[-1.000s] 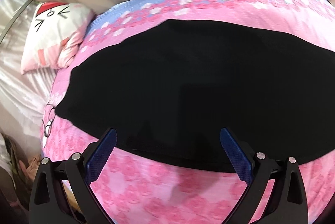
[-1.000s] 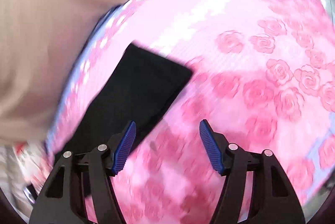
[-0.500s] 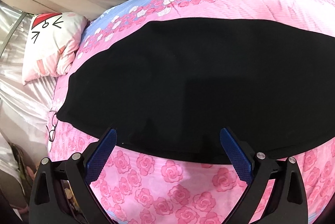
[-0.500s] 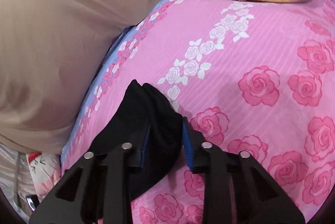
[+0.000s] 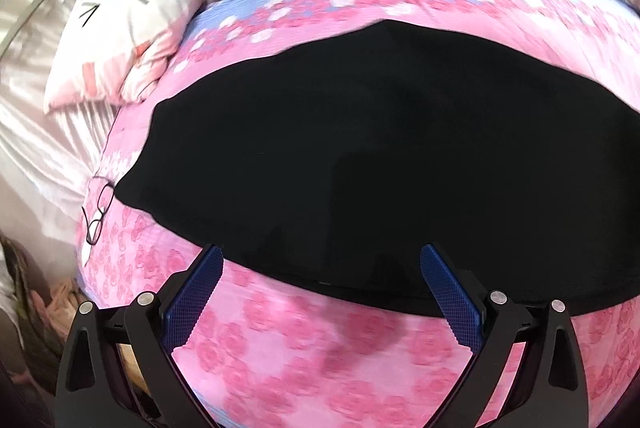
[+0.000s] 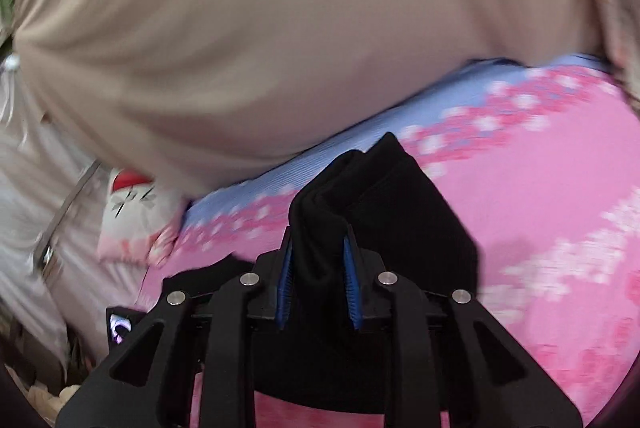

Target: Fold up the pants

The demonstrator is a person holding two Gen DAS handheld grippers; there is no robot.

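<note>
Black pants (image 5: 380,164) spread flat across centre of left view, on pink rose bedspread (image 5: 304,344). Left claw (image 5: 320,268) at bottom, fingers wide apart, tips at pants' near edge, gripping nothing. Right claw (image 6: 320,252) lower centre, clamped on bunched pants fabric (image 6: 360,196), lifted. Cat-face pillow (image 5: 120,40) upper left.

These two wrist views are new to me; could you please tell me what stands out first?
The black pants dominate, spread over the pink rose-print bedspread. The right hand-held gripper is shut on a bunched end of them, while the left hand-held gripper hangs open at their near edge. A cartoon-face pillow lies far left.
</note>
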